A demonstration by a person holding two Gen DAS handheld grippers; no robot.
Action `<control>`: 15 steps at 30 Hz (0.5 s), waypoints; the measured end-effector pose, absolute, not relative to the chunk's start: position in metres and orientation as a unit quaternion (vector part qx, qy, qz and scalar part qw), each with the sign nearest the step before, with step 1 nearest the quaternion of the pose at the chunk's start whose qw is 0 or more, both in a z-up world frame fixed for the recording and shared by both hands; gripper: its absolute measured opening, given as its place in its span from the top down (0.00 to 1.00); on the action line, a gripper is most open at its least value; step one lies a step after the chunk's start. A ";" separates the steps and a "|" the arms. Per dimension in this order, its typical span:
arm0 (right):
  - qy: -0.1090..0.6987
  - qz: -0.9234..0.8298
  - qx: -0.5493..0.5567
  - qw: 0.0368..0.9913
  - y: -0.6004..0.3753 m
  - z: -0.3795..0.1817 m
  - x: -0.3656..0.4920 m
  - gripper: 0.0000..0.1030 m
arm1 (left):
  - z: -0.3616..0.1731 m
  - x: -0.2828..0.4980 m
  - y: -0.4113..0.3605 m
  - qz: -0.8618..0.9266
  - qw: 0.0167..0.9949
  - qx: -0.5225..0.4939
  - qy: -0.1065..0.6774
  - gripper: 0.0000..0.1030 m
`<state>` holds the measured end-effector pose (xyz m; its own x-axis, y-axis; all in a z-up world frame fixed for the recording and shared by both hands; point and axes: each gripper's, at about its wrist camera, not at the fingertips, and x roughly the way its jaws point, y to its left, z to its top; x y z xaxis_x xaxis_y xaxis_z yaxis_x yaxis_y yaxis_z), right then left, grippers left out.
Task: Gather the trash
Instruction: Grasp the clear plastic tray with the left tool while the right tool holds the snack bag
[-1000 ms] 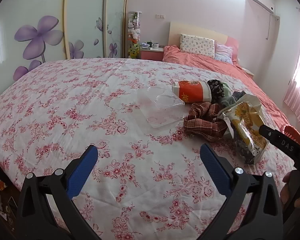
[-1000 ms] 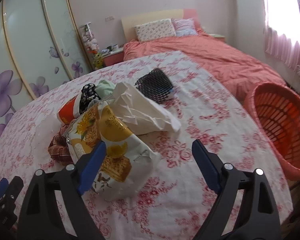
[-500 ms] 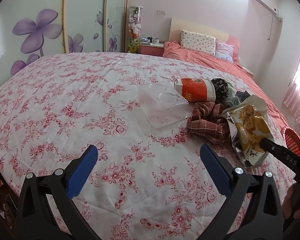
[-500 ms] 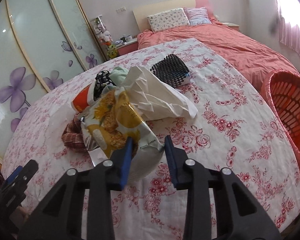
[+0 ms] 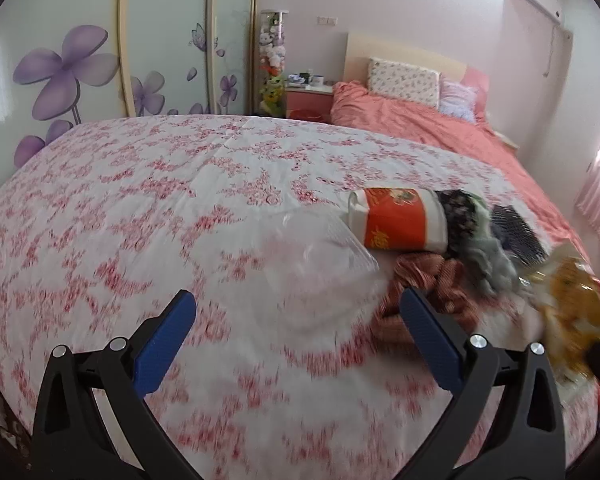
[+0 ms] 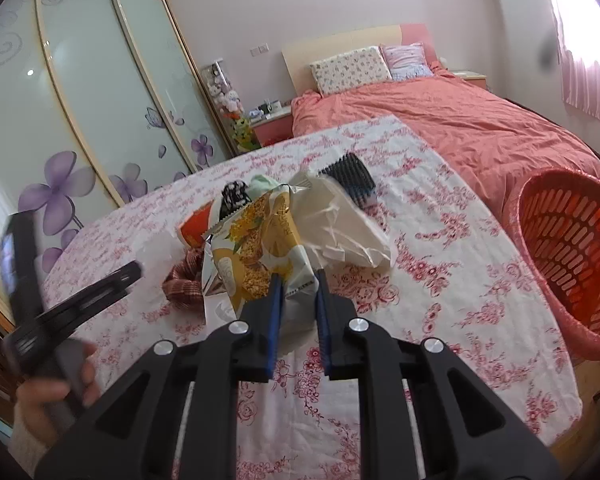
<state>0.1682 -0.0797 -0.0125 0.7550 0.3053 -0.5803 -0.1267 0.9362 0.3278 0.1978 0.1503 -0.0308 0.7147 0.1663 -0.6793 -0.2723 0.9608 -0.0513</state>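
My right gripper (image 6: 297,280) is shut on the lower end of a yellow snack bag (image 6: 260,248) and holds it just above the floral bedspread (image 6: 440,312). The bag also shows, blurred, at the right of the left wrist view (image 5: 568,312). My left gripper (image 5: 298,316) is open and empty, hovering over a clear plastic clamshell box (image 5: 320,264). An orange and white cup (image 5: 400,218) lies on its side behind the box. A crumpled white paper bag (image 6: 348,228) lies right of the snack bag.
An orange laundry basket (image 6: 572,256) stands at the bed's right side. A checked cloth (image 5: 424,280), dark patterned and green fabrics (image 5: 476,228) and a black hairbrush (image 6: 350,174) lie among the trash. Pillows and a salmon duvet (image 6: 440,120) lie behind.
My right gripper closed on the snack bag's lower end and lifted it slightly. My left gripper moved forward and right toward the clear plastic box, staying open.
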 end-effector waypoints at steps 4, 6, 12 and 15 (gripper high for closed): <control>0.316 0.118 0.140 0.931 -0.087 -0.004 0.161 0.84 | -0.038 0.219 0.150 0.126 0.914 -0.078 0.379 0.02; 0.313 0.115 0.142 0.932 -0.091 -0.002 0.159 0.84 | -0.041 0.227 0.147 0.133 0.909 -0.071 0.387 0.02; 0.311 0.105 0.148 0.933 -0.101 0.000 0.157 0.84 | -0.049 0.239 0.141 0.149 0.899 -0.063 0.407 0.03; 0.316 0.102 0.148 0.932 -0.103 -0.003 0.158 0.84 | -0.053 0.243 0.141 0.150 0.894 -0.067 0.417 0.14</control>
<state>0.1577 -0.1030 -0.0032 0.7800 0.2831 -0.5581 -0.0963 0.9355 0.3399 0.2430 0.1408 -0.0535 0.6071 0.2117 -0.7659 -0.3240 0.9460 0.0047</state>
